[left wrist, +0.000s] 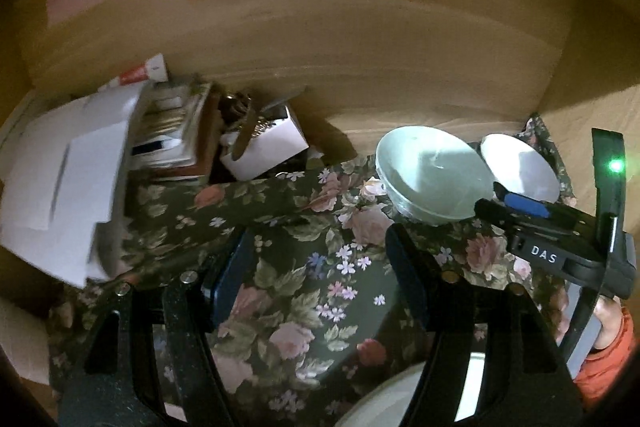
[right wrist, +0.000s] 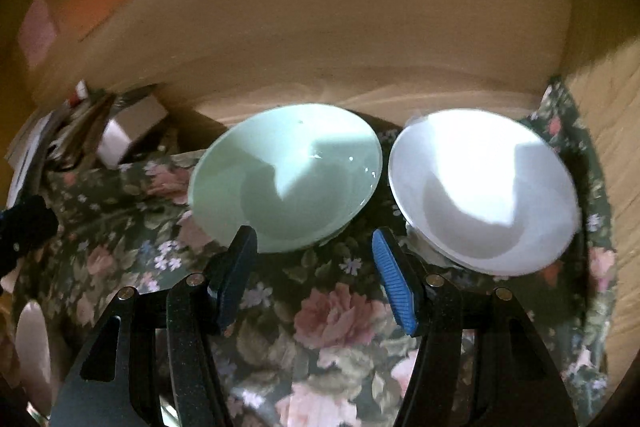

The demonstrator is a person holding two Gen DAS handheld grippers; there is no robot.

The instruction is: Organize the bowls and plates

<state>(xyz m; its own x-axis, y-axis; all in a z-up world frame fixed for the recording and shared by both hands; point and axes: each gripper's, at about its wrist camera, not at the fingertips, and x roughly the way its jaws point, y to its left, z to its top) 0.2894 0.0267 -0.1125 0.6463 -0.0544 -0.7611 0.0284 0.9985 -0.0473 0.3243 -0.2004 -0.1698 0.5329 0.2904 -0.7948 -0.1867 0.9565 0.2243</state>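
A pale green bowl (right wrist: 286, 179) and a white bowl (right wrist: 484, 191) stand side by side on the floral cloth (right wrist: 328, 311), near the back wall. My right gripper (right wrist: 314, 255) is open and empty, just in front of the green bowl's near rim. In the left wrist view the green bowl (left wrist: 432, 173) and white bowl (left wrist: 520, 167) sit at the right, with the right gripper (left wrist: 516, 207) beside them. My left gripper (left wrist: 320, 263) is open and empty above the cloth. A white plate rim (left wrist: 384, 399) shows at the bottom edge.
A clutter of white papers (left wrist: 68, 183), books and a small white box (left wrist: 268, 143) sits at the back left. A wooden wall (left wrist: 360, 47) with coloured paper sheets closes the back. A wooden surface (right wrist: 612, 147) lies right of the cloth.
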